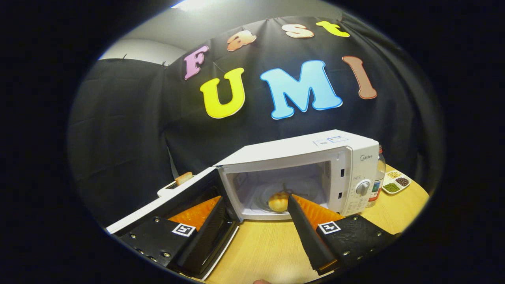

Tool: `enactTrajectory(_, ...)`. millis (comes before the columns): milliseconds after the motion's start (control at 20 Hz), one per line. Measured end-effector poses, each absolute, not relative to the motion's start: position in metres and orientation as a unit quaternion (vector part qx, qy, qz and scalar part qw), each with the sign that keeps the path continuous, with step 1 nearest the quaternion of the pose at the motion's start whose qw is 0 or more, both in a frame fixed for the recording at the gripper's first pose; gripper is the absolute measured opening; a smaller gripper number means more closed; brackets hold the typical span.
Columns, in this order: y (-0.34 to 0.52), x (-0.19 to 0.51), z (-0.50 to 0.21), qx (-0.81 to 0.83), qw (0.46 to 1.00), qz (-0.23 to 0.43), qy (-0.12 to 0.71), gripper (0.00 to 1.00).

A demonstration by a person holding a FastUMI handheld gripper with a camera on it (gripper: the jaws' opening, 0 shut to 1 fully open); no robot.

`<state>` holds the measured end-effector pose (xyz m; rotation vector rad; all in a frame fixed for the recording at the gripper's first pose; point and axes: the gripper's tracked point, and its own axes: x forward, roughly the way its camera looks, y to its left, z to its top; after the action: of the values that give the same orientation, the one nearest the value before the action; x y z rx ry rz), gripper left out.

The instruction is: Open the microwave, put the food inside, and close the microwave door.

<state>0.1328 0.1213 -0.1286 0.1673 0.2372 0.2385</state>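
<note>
— What colours show?
— The microwave [300,157] is white, its door [189,205] dark inside. The bun [278,202] is golden-brown.
— And around it?
— A pale wood-grain worktop [268,244], a white tray [396,182] holding green, brown and yellow grains.

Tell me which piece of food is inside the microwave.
The round golden bun, sitting on the turntable inside the open microwave, just beyond the open gripper. The other piece, a browner one, rests outside, on the white thing behind the swung-open door.

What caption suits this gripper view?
Open gripper faces the white microwave, door open, round golden bun inside.
</note>
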Motion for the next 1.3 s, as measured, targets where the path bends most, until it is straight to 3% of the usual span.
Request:
enactTrajectory(800, 0.288, -0.011, -0.064, 0.042, 0.957, 0.276, 0.074, 0.97)
enactTrajectory(1300, 0.359, -0.051, -0.123, 0.027, 0.926, 0.352, 0.136, 0.95)
